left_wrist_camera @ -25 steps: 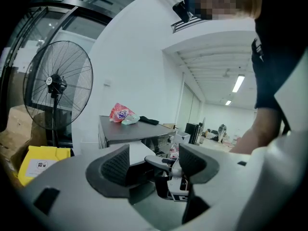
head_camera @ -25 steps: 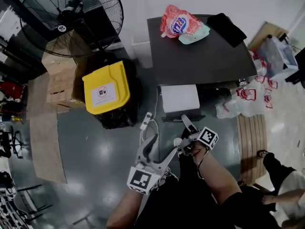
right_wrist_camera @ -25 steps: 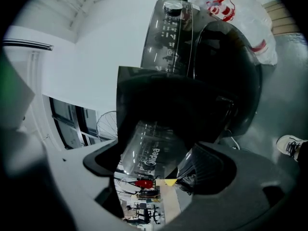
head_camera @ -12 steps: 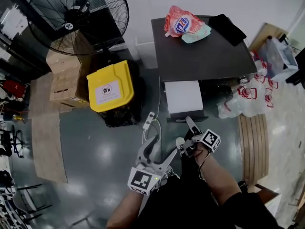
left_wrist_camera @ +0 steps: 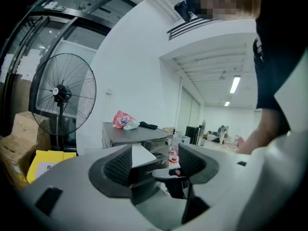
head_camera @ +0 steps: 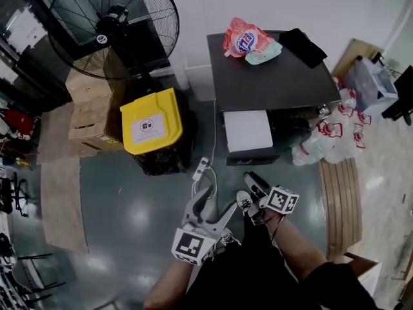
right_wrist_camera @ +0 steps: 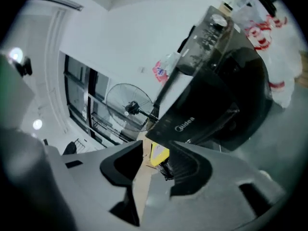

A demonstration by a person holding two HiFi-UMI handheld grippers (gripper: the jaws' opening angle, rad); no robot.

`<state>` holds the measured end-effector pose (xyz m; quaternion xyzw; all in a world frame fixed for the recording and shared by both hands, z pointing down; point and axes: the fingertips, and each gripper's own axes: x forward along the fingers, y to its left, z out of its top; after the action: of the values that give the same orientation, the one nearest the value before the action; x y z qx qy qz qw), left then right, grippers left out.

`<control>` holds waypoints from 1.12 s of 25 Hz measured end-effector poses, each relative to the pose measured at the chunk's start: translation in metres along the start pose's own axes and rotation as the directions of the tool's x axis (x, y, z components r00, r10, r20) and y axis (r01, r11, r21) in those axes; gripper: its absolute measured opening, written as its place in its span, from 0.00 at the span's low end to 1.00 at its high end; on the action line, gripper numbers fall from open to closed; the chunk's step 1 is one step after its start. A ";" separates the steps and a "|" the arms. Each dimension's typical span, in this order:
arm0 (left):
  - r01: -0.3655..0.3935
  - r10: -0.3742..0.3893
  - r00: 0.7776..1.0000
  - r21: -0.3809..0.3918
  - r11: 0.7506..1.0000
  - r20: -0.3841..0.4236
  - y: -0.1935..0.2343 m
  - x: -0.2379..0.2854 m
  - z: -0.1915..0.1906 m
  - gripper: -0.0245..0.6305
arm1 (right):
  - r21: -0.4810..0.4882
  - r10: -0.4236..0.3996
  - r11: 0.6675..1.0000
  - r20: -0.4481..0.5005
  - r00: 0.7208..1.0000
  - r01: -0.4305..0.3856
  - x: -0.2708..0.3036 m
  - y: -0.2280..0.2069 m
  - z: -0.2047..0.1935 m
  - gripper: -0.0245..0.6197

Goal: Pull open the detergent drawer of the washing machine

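**Drawer looks open, both tools empty and clear of it**

The detergent drawer (head_camera: 247,130) stands out from the front of the washing machine (head_camera: 274,76), at the picture-left end, with its white top face towards my head cam. I read that as pulled open, so the task looks done or close to it. I can't see compartments or any powder in it. From here it is just a flat white surface.

The right tool (head_camera: 250,191) has just been closing its jaws. They now stand at a narrow gap with nothing between them. Its own view shows only background through the gap. It hangs just in front of the drawer, not touching it, and is rolled well over on its side. Held there, it puts no load on the drawer.

The left tool (head_camera: 216,202) has its jaws spread and empty. It sits low beside the right one, close to my body and out of the drawer's line. It looks parked as the spare hand.

Containers:
- The detergent bag (head_camera: 248,39) lies bulging on the machine's top at the back, next to a dark cloth (head_camera: 303,44). I can't tell whether it is open or sealed.
- The bin (head_camera: 150,124) stands left of the machine with its yellow lid shut, so its contents are hidden.
- The cardboard boxes (head_camera: 87,112) stand behind the bin, below the fan (head_camera: 113,28).
- The plastic bags (head_camera: 329,141) sit stuffed on the floor at the machine's right. I can't make out what is in them.
- The power strip (head_camera: 201,168) lies on the floor between bin and drawer.
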<state>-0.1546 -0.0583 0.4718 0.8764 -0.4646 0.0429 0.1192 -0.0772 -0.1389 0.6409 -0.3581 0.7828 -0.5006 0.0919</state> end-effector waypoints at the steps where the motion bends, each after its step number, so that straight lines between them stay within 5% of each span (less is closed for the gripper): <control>1: 0.001 -0.001 1.000 0.000 1.000 0.001 -0.001 -0.004 0.001 0.48 | -0.068 -0.006 0.998 -0.007 1.000 0.006 -0.004 0.010 0.001 0.26; 4: -0.001 0.001 1.000 0.003 1.000 0.008 -0.005 -0.014 0.005 0.37 | -0.332 -0.012 0.943 -0.035 0.999 0.000 -0.015 0.048 0.007 0.04; 7: 0.019 -0.019 1.000 -0.004 1.000 0.015 -0.013 -0.022 0.009 0.12 | -0.589 0.001 0.808 -0.047 0.999 -0.028 -0.028 0.094 0.014 0.03; 11: 0.042 -0.042 0.999 0.003 0.999 0.021 -0.029 -0.022 0.005 0.07 | -0.767 0.032 0.641 -0.013 0.999 -0.030 -0.057 0.146 0.030 0.03; 18: 0.010 -0.011 1.000 0.019 1.000 0.024 -0.059 -0.013 0.012 0.07 | -0.794 0.116 0.606 0.020 0.993 -0.055 -0.114 0.190 0.068 0.03; 23: -0.024 0.022 0.999 0.041 0.999 0.033 -0.098 -0.003 0.007 0.07 | -0.835 0.143 0.545 0.009 0.990 -0.071 -0.160 0.193 0.087 0.04; 28: -0.073 0.072 0.997 0.047 0.996 0.018 -0.148 0.002 0.001 0.07 | -0.849 0.163 0.519 -0.014 0.986 -0.098 -0.207 0.185 0.090 0.04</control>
<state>-0.0321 0.0198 0.4457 0.8618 -0.4961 0.0509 0.0930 0.0320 -0.0239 0.3962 -0.3144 0.9481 -0.0374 -0.0297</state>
